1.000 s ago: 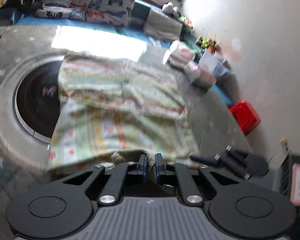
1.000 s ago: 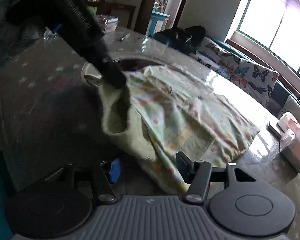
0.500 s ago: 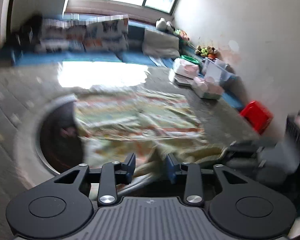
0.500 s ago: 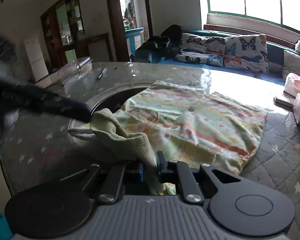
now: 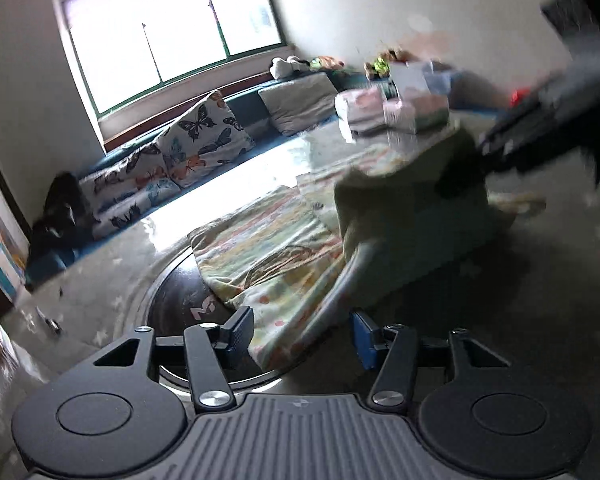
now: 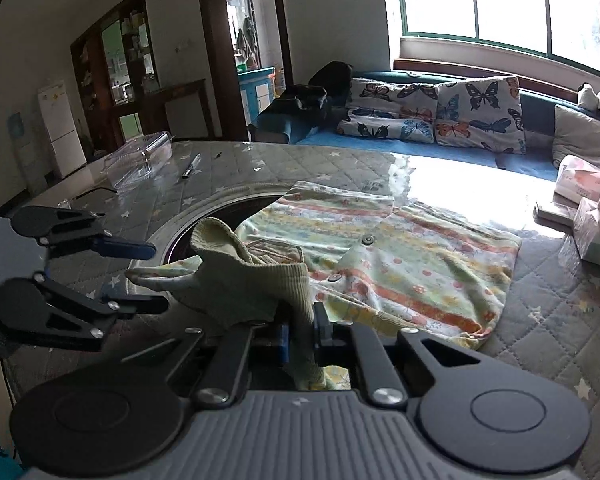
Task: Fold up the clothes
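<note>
Daylit living room: window at 12 o'clock, bench seat under it, a quilted, star-printed counter point(image 6: 548, 320) in front with a round dark inset point(image 6: 204, 236) at its near-left.

One garment point(image 6: 400, 264), striped and floral, buttoned, lies mostly flat across the counter, its left edge overlapping the inset. Its green ribbed cuff point(image 6: 260, 284) is bunched and lifted at 6 o'clock in the right wrist view.

Right gripper point(image 6: 300, 336): jaws pressed together, pinching the cuff. Left gripper point(image 6: 156, 276): jaws spread, nothing between them, standing at 9 o'clock just beside the bunched sleeve. Left wrist view agrees: its pads point(image 5: 240, 332) are apart, with the garment's near hem lying on the counter in the gap, not pressed.

Step in hand, as I judge it: folding the sleeve in over the body.
- Keep the right pinch firm; carry the cuff low toward 1 o'clock so the sleeve lays across the front without dragging the body.
- Left should take a second hold on the sleeve or hem before the carry, or the bunch will drop crumpled.
- Watch the edge over the inset; it may sag there.

Count: garments 1; grippers 2; butterfly cushions point(image 6: 480, 116) 4; buttons seen 2; pens point(image 6: 191, 166) on the counter 1; clear plastic boxes point(image 6: 140, 160) 1.
</note>
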